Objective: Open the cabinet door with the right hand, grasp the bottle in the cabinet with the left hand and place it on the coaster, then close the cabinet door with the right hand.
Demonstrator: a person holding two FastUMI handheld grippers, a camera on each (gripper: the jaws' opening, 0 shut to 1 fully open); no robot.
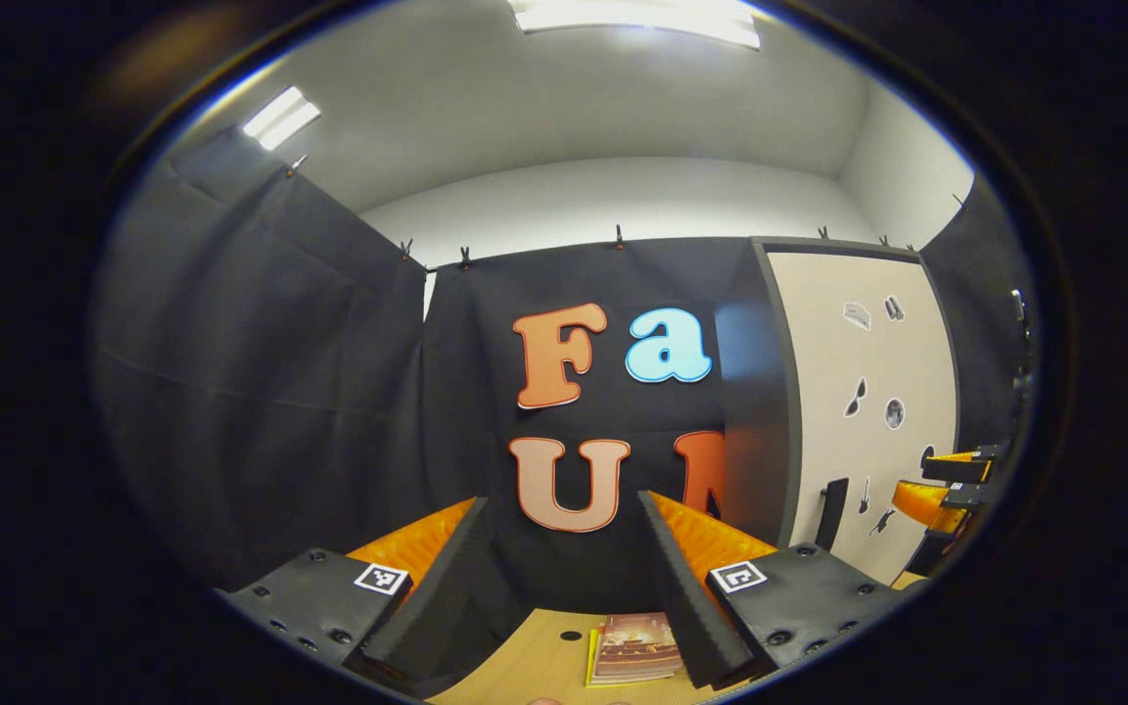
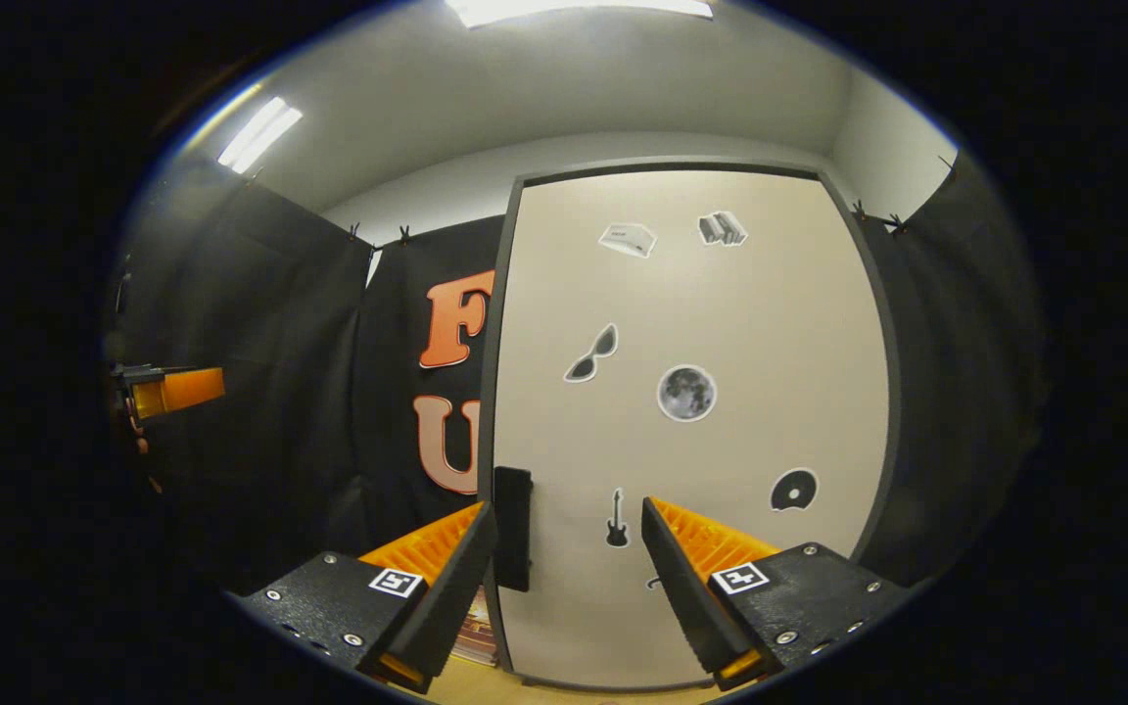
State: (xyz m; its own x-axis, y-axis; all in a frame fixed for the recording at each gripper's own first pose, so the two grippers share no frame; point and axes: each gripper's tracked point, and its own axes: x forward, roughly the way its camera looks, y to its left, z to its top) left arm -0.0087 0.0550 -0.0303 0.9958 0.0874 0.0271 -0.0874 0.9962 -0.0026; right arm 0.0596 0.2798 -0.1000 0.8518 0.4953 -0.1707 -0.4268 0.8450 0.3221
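Note:
A tall cabinet with a cream door (image 2: 691,411) stands straight ahead in the right gripper view; the door is closed and carries small stickers. Its dark vertical handle (image 2: 512,529) sits on the door's left edge, just beyond my right gripper's left finger. My right gripper (image 2: 564,568) is open, a short way in front of the door with nothing between its fingers. In the left gripper view the same cabinet door (image 1: 868,411) stands at the right with its handle (image 1: 830,514). My left gripper (image 1: 564,578) is open and holds nothing, facing the booth wall. The bottle and coaster are hidden.
A wooden tabletop (image 1: 544,666) lies below my left gripper, with a small stack of books (image 1: 634,648) on it. The right gripper shows at the far right edge of the left gripper view (image 1: 946,490). Black cloth walls enclose the booth on all sides.

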